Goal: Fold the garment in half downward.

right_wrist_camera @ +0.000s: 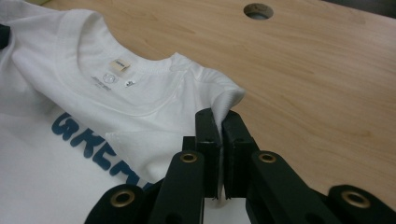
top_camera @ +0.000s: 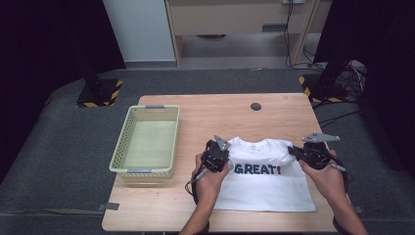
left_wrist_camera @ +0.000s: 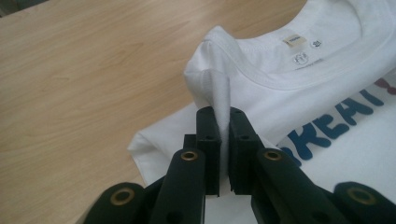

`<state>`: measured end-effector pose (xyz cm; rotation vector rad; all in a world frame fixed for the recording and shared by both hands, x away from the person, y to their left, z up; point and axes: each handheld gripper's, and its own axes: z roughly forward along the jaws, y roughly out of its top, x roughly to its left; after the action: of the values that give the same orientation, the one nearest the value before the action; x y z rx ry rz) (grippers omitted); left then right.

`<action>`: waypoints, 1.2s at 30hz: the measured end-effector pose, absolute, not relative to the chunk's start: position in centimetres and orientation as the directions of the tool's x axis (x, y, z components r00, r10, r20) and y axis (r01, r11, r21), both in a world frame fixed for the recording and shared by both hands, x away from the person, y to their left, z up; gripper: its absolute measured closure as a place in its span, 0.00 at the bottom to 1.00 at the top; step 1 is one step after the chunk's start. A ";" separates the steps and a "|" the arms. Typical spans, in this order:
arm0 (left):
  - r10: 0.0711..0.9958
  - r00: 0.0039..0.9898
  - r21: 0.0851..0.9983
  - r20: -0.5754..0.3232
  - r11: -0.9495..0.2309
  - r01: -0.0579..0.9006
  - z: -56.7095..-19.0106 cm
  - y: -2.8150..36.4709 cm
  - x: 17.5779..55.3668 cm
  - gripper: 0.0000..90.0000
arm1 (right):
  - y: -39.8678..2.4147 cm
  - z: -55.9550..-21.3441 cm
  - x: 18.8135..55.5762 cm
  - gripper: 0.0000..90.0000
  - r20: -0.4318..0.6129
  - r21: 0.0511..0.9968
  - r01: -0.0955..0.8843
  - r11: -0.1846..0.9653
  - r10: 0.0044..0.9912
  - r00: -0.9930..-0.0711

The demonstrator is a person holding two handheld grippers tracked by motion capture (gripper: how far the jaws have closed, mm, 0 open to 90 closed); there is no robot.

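Scanning left to right in the high view: pale yellow-green basket sits at centre left of the frame on the wooden worktop, well apart from the shirt, with nothing visible inside it.

White T-shirt lies front-up at lower centre of the frame, collar toward the top, blue "GREAT" print across the chest, sleeves folded in. Hem sits near the worktop's bottom edge.

Left tongs are at the shirt's upper left corner, just left of the collar. In the left gripper view the left tongs are clamped on a pinched ridge of white fabric at the shoulder; the fold stands up between the jaws at centre frame. Collar and neck label are at upper right, print at right edge.

Right tongs are at the shirt's upper right corner. In the right gripper view the right tongs are closed on a fold of the other shoulder, fabric bunched just above the jaws at centre. Collar with label is at upper left, print at lower left.

Round hole in the worktop sits above the shirt in the high view, upper centre in the right gripper view.
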<state>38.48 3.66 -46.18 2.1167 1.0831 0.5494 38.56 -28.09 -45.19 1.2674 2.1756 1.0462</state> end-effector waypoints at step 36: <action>0.799 0.591 0.661 0.111 -0.504 0.556 -52.1 4.1 38.7 0.92 | -26.8 -52.4 38.1 0.92 0.033 0.681 0.645 0.348 0.865 -0.501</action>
<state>38.73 4.11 -52.08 2.2420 1.0708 0.5500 38.08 -26.80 -52.44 1.3354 2.2834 0.9233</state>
